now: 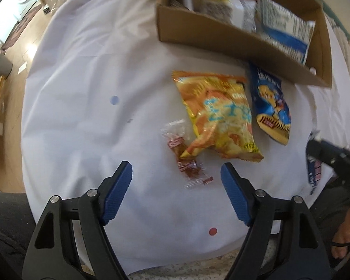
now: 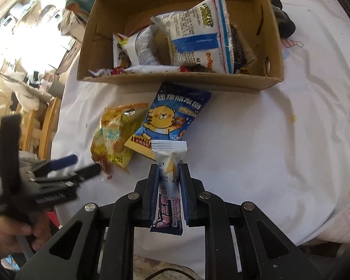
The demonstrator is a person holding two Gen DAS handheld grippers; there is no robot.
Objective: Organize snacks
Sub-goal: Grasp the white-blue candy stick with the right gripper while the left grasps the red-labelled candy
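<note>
A cardboard box (image 2: 175, 80) holding several snack packets stands at the far side of the white cloth; it also shows in the left wrist view (image 1: 221, 37). In front of it lie an orange-yellow chip bag (image 1: 219, 116) (image 2: 115, 135), a blue tiger-print packet (image 1: 270, 107) (image 2: 170, 119) and small clear-wrapped red candies (image 1: 186, 161). My left gripper (image 1: 176, 172) is open just above the candies. My right gripper (image 2: 169, 170) is shut on a white and dark-blue snack packet (image 2: 169, 186), held above the cloth near the blue packet.
The table is covered by a white cloth (image 1: 93, 93) with coloured dots. A dark cloth lump (image 2: 283, 23) lies behind the box on the right. The left gripper shows at the left of the right wrist view (image 2: 65, 165). Cluttered room and floor lie beyond the left edge.
</note>
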